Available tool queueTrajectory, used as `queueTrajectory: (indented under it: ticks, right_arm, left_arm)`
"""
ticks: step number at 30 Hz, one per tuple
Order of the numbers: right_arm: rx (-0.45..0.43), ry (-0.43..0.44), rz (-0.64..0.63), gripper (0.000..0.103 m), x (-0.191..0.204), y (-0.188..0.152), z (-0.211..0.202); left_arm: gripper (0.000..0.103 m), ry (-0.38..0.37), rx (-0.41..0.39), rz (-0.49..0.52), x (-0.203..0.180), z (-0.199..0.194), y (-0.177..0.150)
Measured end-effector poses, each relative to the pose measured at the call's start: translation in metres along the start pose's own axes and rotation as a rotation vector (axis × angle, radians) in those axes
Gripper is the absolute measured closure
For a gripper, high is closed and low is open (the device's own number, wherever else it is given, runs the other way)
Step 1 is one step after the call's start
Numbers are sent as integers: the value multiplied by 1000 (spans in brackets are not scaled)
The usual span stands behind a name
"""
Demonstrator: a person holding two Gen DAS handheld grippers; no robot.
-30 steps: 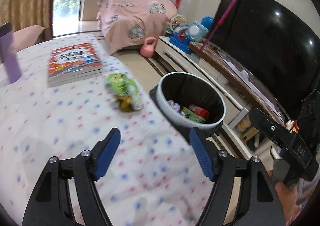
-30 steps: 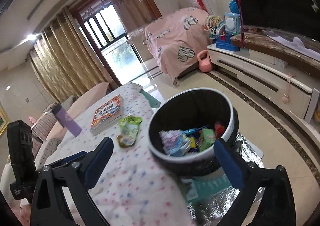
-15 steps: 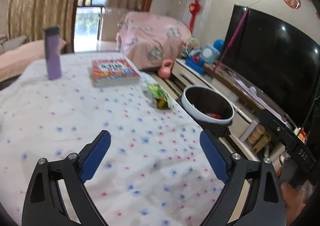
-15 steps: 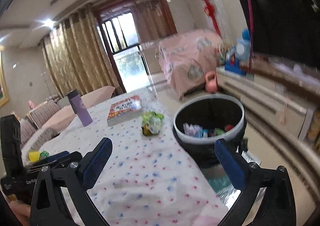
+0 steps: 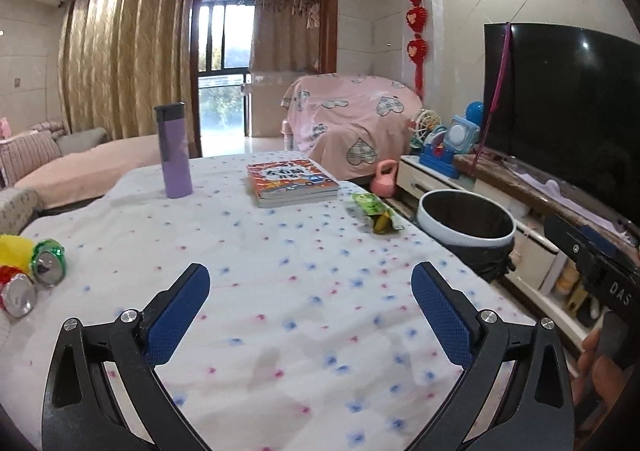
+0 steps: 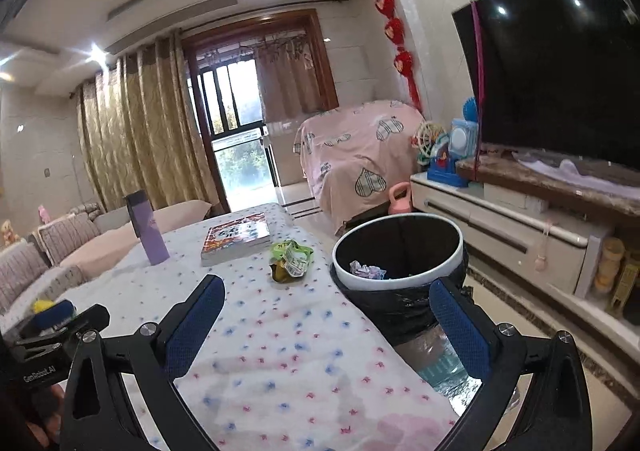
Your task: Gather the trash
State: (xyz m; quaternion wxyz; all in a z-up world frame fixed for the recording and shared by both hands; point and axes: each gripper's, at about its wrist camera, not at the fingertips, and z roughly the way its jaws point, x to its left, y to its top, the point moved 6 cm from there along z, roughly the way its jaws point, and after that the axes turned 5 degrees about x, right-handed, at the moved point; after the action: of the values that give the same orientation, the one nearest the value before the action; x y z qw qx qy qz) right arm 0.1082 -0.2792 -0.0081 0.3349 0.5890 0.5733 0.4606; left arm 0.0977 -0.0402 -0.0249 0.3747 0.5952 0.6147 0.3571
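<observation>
Your left gripper (image 5: 310, 303) hovers above the desk (image 5: 280, 251), jaws wide, nothing between them. Your right gripper (image 6: 328, 315) sits over the desk's right edge, jaws also wide and holding nothing.

Trash on the desk: a green snack wrapper (image 5: 374, 211) lies near the right edge, just beyond the book (image 5: 292, 181) corner, close to the bin. 2 crushed cans at the far left edge: green can (image 5: 49, 257) and red can (image 5: 18, 291), side by side, with something yellow (image 5: 12, 247) just behind them.

The trash bin (image 6: 400, 251), white rim with black liner, stands on the floor just beside the desk's right edge. Crumpled wrappers (image 6: 366, 271) show inside it.

A purple bottle (image 5: 174, 151) stands upright near the far side, left of the book.
</observation>
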Motion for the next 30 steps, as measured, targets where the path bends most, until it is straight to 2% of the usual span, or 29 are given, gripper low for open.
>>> queueTrajectory:
  ticks: [8, 30]
  right_arm:
    - [-35, -17, -70, 0, 13, -9, -9]
    - [-25, -9, -73, 0, 13, -15, -7]
  left_arm:
    - [0, 13, 1, -9, 6, -5, -4]
    - [0, 20, -36, 9, 1, -19, -4]
